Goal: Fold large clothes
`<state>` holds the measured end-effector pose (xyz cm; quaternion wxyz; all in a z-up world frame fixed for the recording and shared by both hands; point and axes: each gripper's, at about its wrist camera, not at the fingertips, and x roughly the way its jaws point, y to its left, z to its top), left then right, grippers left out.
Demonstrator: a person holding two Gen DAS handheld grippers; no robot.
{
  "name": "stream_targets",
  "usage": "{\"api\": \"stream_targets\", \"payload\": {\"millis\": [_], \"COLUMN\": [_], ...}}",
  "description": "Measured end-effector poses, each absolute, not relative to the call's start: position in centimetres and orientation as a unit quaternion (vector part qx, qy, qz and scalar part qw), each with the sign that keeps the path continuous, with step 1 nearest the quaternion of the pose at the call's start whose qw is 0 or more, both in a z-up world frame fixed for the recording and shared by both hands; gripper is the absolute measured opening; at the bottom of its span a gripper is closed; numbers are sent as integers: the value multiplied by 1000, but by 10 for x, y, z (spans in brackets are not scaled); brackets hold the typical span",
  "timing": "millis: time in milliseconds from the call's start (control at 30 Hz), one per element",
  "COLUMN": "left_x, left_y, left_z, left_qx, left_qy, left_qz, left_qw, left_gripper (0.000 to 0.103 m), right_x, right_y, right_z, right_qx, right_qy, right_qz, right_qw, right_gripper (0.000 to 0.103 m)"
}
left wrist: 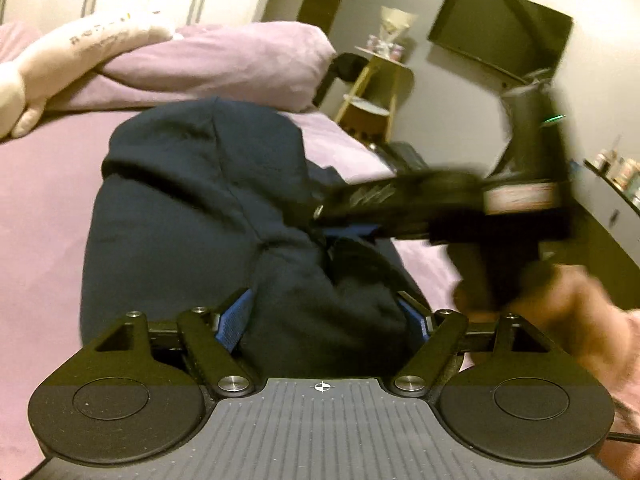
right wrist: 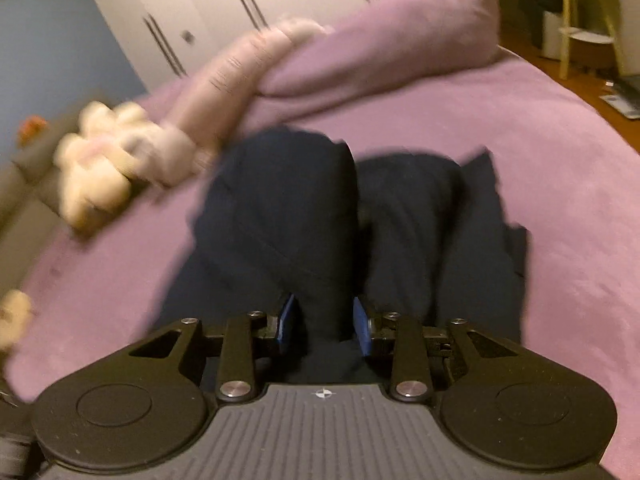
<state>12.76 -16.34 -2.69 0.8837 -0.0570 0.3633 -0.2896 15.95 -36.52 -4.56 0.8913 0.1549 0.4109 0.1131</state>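
A dark navy garment (left wrist: 192, 200) lies bunched on the pink bedsheet (left wrist: 44, 208). In the left wrist view my left gripper (left wrist: 325, 320) stands open and wide, and a thick fold of the garment sits loosely between its blue pads (left wrist: 234, 322). My right gripper (left wrist: 324, 220) crosses that view from the right, blurred, with a hand (left wrist: 568, 304) on its handle. In the right wrist view my right gripper (right wrist: 324, 322) is shut on a raised fold of the navy garment (right wrist: 280, 208), pinched between its two blue pads (right wrist: 362, 326).
A pink pillow (left wrist: 224, 64) and a cream plush toy (left wrist: 80, 44) lie at the head of the bed. A yellow side table (left wrist: 380, 80) stands beyond the bed's right edge, under a wall-mounted dark screen (left wrist: 500, 28). White wardrobe doors (right wrist: 224, 4) line the back wall.
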Motion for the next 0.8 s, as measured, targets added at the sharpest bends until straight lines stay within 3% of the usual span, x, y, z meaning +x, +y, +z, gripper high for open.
{"api": "stream_targets", "payload": {"millis": [300, 600, 800], "left_x": [120, 131, 127], "left_y": [-78, -65, -76], "left_z": [-7, -55, -48], "left_qx": [-162, -198, -162], "left_qy": [349, 418, 417], "left_qz": [-225, -172, -171], "left_qw": [895, 870, 878], "left_gripper": [78, 75, 78], "right_x": [135, 90, 83], "right_y": [-360, -360, -314], "right_z": [-75, 1, -2], "right_qx": [129, 194, 118], "right_qy": [352, 301, 330], "right_qz": [94, 113, 143], "right_qw": [922, 927, 926], "right_gripper": [29, 29, 29]}}
